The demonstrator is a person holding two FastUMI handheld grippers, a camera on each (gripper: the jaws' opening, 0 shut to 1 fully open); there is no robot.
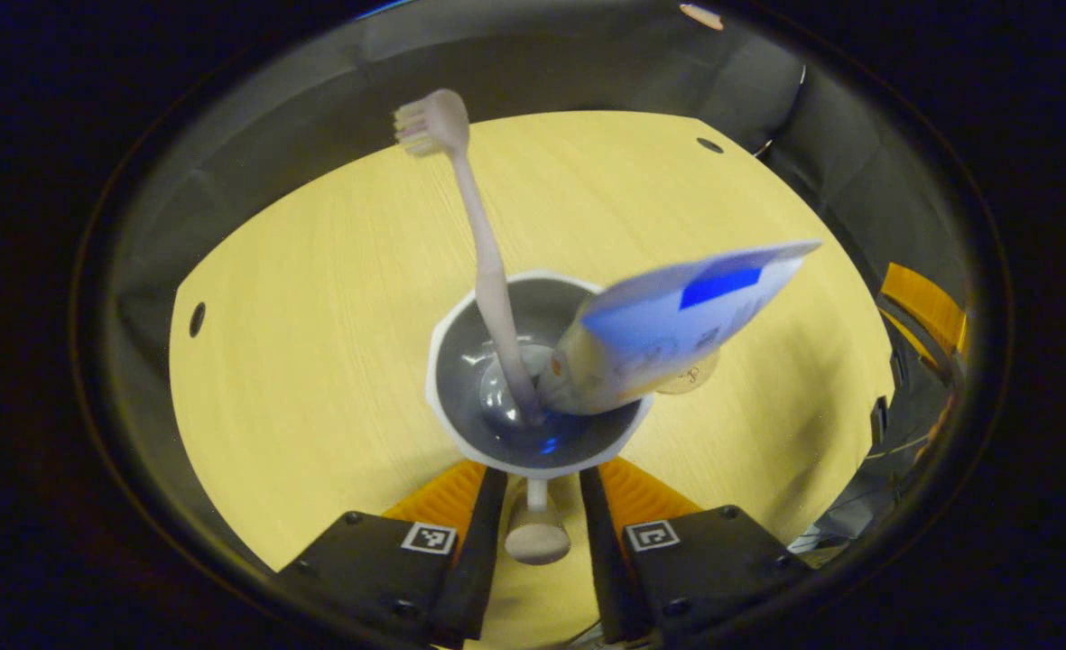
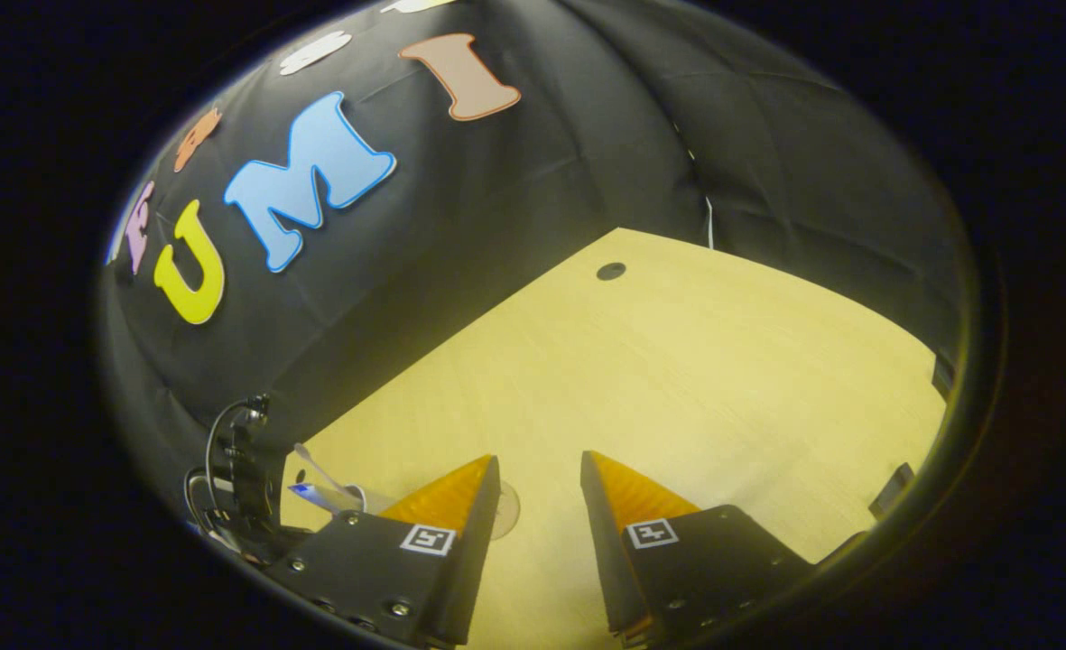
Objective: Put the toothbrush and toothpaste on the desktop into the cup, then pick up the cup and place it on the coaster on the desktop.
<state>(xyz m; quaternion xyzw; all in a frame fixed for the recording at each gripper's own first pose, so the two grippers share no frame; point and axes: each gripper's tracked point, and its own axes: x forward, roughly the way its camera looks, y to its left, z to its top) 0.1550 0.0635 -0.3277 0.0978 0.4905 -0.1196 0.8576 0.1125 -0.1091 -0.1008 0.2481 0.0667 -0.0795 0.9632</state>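
Note:
In the left gripper view, a white cup (image 1: 460, 348) with a grey inside sits between my left gripper's (image 1: 540, 469) orange fingers (image 1: 447, 492). Their tips are hidden under its rim, and both appear to press on it. A white handle-like part (image 1: 537, 537) of the cup shows in the gap. A pale toothbrush (image 1: 483, 253) stands in the cup, head up. A white and blue toothpaste tube (image 1: 677, 320) leans out to the right. The round coaster (image 1: 699, 372) peeks out behind the tube. My right gripper (image 2: 539, 460) is open over bare wood, with the coaster (image 2: 505, 510) by its left finger.
The yellow wooden table (image 1: 316, 361) has small dark holes (image 1: 709, 144) near its corners and black cloth behind it. In the right gripper view the left gripper (image 2: 244, 487) with the tube (image 2: 316, 492) is at the lower left, and a table hole (image 2: 611, 270) lies far ahead.

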